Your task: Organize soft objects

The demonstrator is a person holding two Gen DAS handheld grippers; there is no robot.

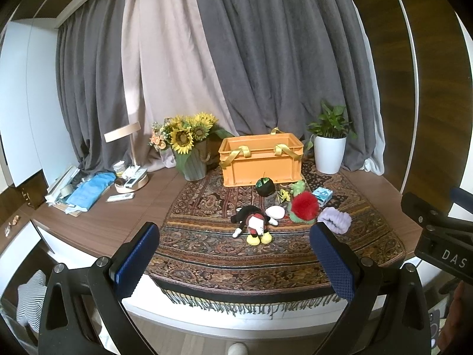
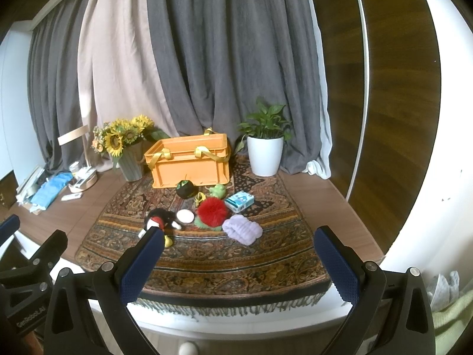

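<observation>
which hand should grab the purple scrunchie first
Probably the right: the scrunchie lies between its open jaws, near centre. For the left it sits off to the right edge.

Plush toys (image 1: 254, 224) on rug — orange crate (image 1: 261, 159) behind

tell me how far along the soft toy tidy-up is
Nothing looks done yet: no toy shows above the rim of the orange crate. The left gripper and right gripper are open and empty. The mouse plush, red pompom and purple scrunchie still lie on the rug.
</observation>
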